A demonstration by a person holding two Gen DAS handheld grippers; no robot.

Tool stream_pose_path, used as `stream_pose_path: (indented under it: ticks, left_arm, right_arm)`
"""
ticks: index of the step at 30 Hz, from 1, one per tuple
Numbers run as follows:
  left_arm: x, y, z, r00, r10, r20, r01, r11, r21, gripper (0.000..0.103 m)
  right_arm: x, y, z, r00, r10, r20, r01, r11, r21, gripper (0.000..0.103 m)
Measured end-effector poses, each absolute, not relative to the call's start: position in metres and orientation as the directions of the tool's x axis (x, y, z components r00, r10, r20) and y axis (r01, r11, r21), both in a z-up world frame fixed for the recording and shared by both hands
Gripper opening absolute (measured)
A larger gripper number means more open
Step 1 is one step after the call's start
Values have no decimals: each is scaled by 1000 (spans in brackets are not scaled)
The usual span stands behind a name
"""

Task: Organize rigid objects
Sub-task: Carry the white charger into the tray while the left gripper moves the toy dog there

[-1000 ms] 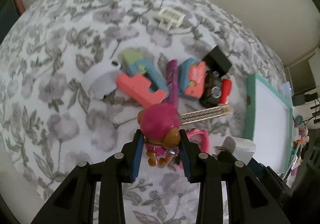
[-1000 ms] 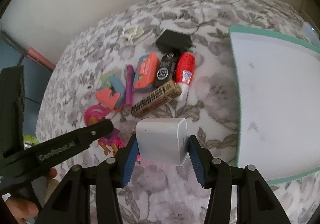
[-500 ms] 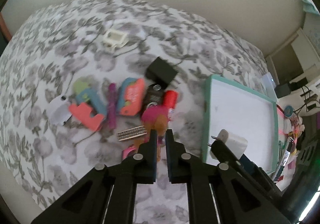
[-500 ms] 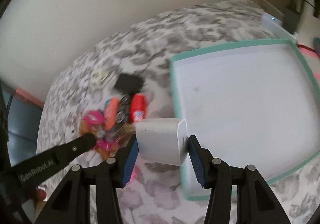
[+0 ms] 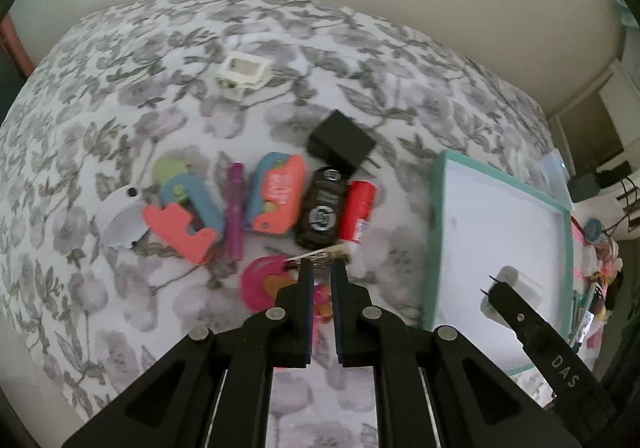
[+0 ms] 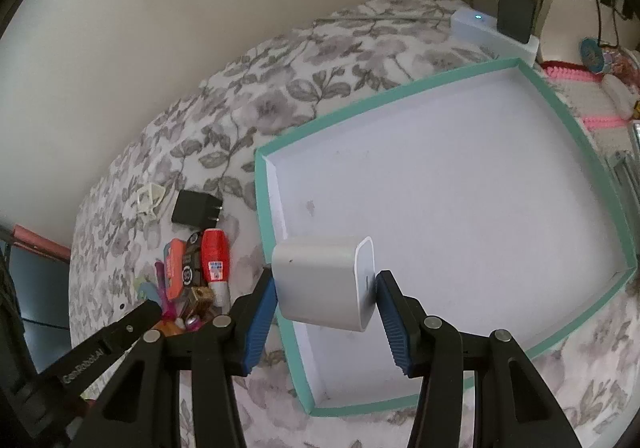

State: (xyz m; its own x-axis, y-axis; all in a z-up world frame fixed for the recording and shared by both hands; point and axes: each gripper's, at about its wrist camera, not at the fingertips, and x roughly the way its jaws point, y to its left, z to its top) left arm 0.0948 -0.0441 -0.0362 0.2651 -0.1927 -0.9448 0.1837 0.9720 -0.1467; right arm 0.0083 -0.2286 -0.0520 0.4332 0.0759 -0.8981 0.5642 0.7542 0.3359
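Observation:
My right gripper (image 6: 326, 280) is shut on a white charger block (image 6: 316, 280) and holds it in the air above the near left corner of the teal-rimmed tray (image 6: 440, 82). The left wrist view shows the same block (image 5: 516, 284) over the tray (image 5: 434, 228). My left gripper (image 5: 320, 276) is shut just above a pink toy figure (image 5: 260, 280) and a comb (image 5: 320, 258). I cannot tell whether it pinches anything. On the floral bedspread (image 5: 120, 108) lie a black charger (image 5: 342, 144), a red tube (image 5: 358, 208), a black bottle (image 5: 324, 208), a coral case (image 5: 276, 196) and a purple pen (image 5: 235, 216).
A coral and blue piece (image 5: 184, 216), a white disc (image 5: 122, 220) and a white frame (image 5: 242, 72) lie further left. A white box with a blue light (image 6: 492, 32) and a plugged black adapter sit beyond the tray. Clutter lines the bed's right side (image 5: 600, 268).
The left jaws stood around the pink toy and have since shut, with the gripper drawn back from it. The right gripper carried the white block from over the bedspread to over the tray corner.

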Motion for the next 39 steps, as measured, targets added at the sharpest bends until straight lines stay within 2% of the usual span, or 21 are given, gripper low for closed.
stream_pose_path:
  ticks: [3,5,6,9,12,18,20,27,32,39]
  left_arm:
    - [96,-30,-39,268,-183,-946,155,977,-145,15]
    - [96,-24,-44,253,-191,-948,140,977,-159,48]
    - [96,-22,-46,247,-194,-949,135,977,-164,54]
    - [97,-17,-52,233,-197,-952,125,977,-172,56]
    - [98,-16,-56,226,-188,-956,127,978,-163,63]
    - [100,-16,-70,193,-191,-962,127,978,-168,62]
    - [101,-15,-72,191,-192,-963,124,978,-170,42]
    - [101,-14,-69,199,-204,-959,126,975,-181,42]
    - [98,-15,-47,245,-211,-946,148,973,-179,42]
    - [94,-68,-16,287,-272,-919,275,942,-193,42]
  right_arm:
    - [10,-224,-56,405,79,-911,555,771,314,53]
    - [10,-223,-58,389,83,-918,554,775,305,53]
    - [9,-223,-58,385,83,-919,553,776,302,53]
    - [8,-221,-56,381,75,-922,551,782,291,53]
    - [9,-220,-49,390,65,-918,540,792,285,53]
    - [10,-217,-46,388,57,-920,531,802,274,53]
    - [11,-217,-48,382,59,-922,534,800,273,53]
    - [10,-217,-50,380,65,-923,535,798,276,53]
    - [10,-217,-49,381,70,-922,538,794,283,53]
    - [9,-227,-51,385,53,-921,565,776,281,53]
